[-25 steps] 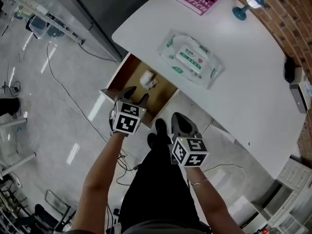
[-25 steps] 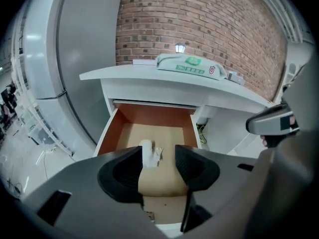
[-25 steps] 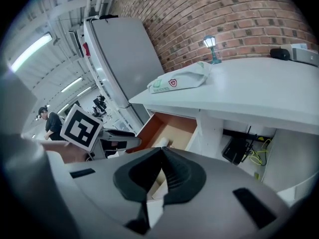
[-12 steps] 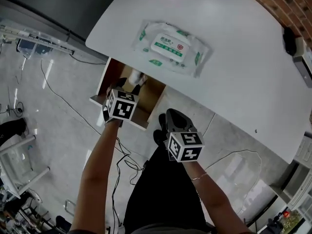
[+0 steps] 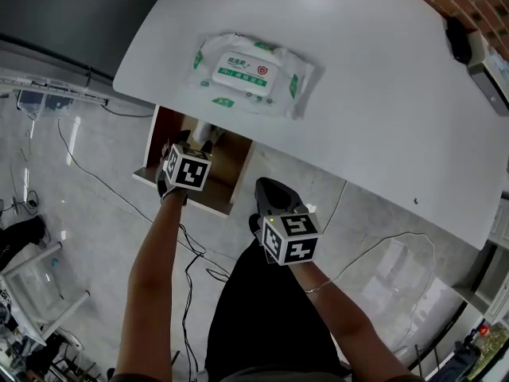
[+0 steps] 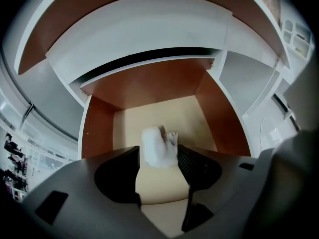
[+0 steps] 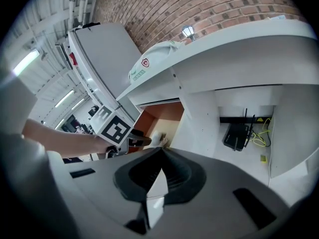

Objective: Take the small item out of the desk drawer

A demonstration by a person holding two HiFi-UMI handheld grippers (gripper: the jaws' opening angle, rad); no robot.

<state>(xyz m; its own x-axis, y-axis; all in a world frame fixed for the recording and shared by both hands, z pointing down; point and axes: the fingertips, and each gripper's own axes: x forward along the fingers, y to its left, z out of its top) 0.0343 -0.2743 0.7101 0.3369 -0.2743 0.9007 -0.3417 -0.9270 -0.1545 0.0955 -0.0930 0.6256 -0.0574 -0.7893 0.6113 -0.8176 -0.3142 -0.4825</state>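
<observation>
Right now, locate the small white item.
In the left gripper view the small white item lies on the drawer floor between the tips of the left gripper, whose jaws have just been opening.

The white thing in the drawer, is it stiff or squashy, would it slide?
The white thing looks rumpled, so probably soft and squashy. Small, so likely light. It lies loose on the smooth drawer floor; a nudge may slide it.
</observation>
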